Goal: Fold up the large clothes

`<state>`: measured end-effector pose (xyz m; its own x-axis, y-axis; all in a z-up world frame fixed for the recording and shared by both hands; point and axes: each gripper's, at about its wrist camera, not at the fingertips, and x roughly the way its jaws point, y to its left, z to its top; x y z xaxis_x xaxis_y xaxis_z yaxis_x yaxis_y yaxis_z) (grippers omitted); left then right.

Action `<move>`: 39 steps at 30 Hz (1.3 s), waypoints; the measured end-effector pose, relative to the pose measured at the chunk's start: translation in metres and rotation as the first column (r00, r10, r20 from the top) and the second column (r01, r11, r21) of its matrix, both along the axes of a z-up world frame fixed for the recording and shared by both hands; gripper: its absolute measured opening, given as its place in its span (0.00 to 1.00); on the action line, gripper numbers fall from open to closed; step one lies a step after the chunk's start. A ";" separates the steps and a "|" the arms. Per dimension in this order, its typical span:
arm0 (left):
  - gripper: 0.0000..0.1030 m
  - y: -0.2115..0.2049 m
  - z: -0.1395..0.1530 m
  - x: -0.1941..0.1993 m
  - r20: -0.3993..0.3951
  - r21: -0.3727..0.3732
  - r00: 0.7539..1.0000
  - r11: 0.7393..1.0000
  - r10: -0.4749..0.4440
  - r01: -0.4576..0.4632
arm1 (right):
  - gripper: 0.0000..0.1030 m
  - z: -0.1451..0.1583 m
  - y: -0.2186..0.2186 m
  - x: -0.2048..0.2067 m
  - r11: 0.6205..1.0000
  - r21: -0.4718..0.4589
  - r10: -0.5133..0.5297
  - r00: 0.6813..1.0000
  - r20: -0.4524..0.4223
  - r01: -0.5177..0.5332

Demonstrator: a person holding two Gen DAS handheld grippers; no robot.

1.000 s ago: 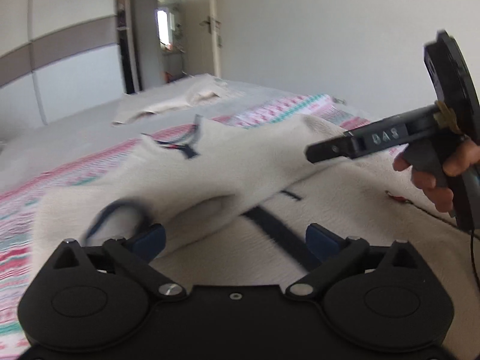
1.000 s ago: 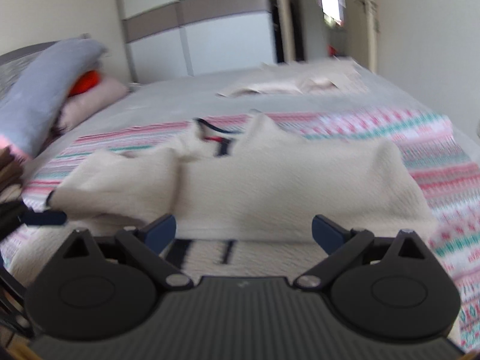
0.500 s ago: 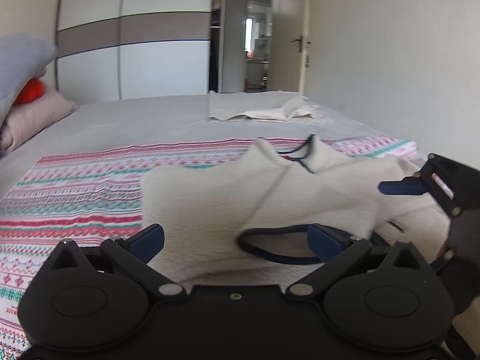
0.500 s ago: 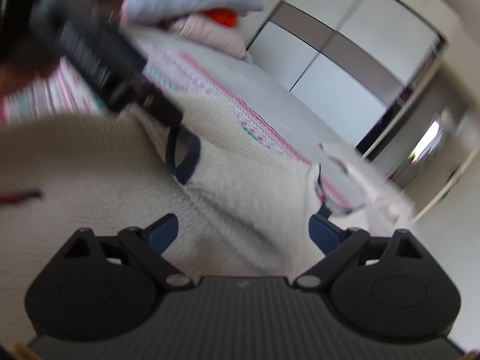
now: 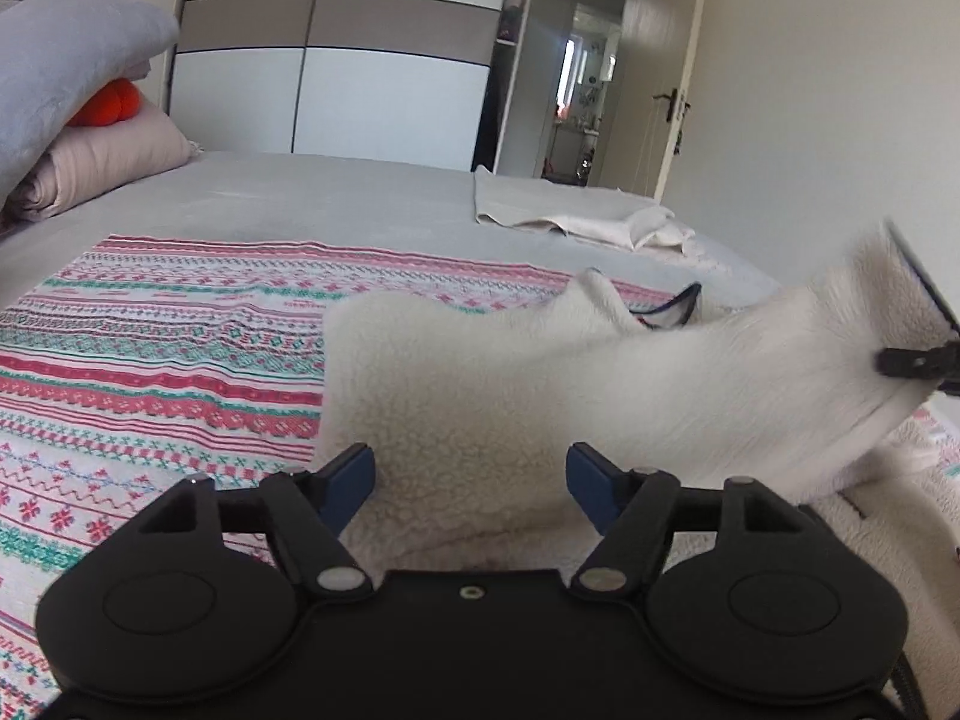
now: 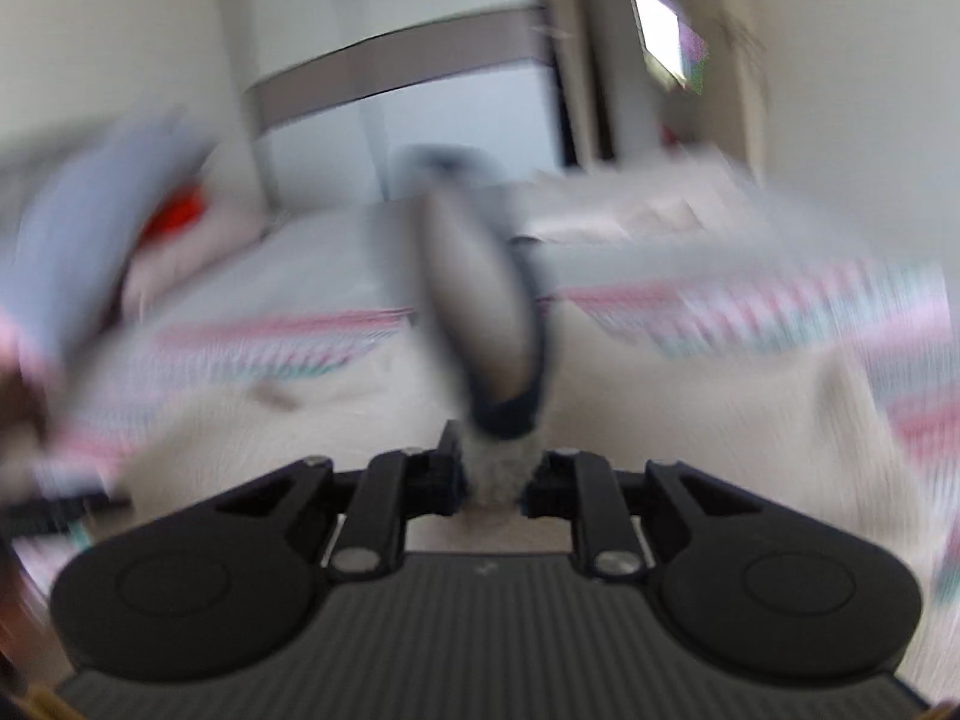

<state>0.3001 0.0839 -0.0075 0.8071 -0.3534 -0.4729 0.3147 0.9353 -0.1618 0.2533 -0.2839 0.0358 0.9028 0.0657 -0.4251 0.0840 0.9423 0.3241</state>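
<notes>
Two grippers work on one cream fleece (image 5: 540,384) spread over a striped blanket (image 5: 150,360) on the bed (image 5: 300,192). The left gripper (image 5: 471,477) sits low at the near edge of the fleece, its blue pads (image 5: 351,474) apart with the fluffy cloth between them; the jaws are closing, and the pads do not yet press on it. At the right of that view the sleeve (image 5: 870,312) is lifted off the bed, pinched by the black tip of the right gripper (image 5: 912,360) at the frame edge. The right wrist view is heavily blurred, yet the right gripper (image 6: 492,480) plainly has its jaws drawn close on a bunch of fleece (image 6: 495,480), with the dark-trimmed cuff (image 6: 486,312) standing up just beyond them (the jaws are closing here too). Far on the bed lies a beige cloth (image 5: 570,210); at the far left are a grey pillow (image 5: 66,72), a pink one (image 5: 102,162) and something orange (image 5: 108,102) between them. Beyond the bed stand a wardrobe (image 5: 360,60) and an open door (image 5: 666,96)
</notes>
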 end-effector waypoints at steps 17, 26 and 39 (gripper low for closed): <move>0.50 0.007 0.000 0.009 0.101 -0.092 0.986 0.988 0.131 -0.122 | 0.11 -0.025 -0.057 0.019 0.991 0.109 -0.073 0.996 -0.044 0.077; 0.41 -0.039 -0.035 0.017 0.031 0.191 0.999 0.981 0.030 -0.035 | 0.12 -0.057 -0.074 0.040 0.978 -0.120 -0.183 0.976 -0.120 0.169; 0.49 -0.032 -0.003 0.008 -0.010 0.083 1.000 0.997 0.003 -0.002 | 0.63 -0.037 -0.056 -0.013 0.972 -0.194 -0.157 0.983 -0.100 0.135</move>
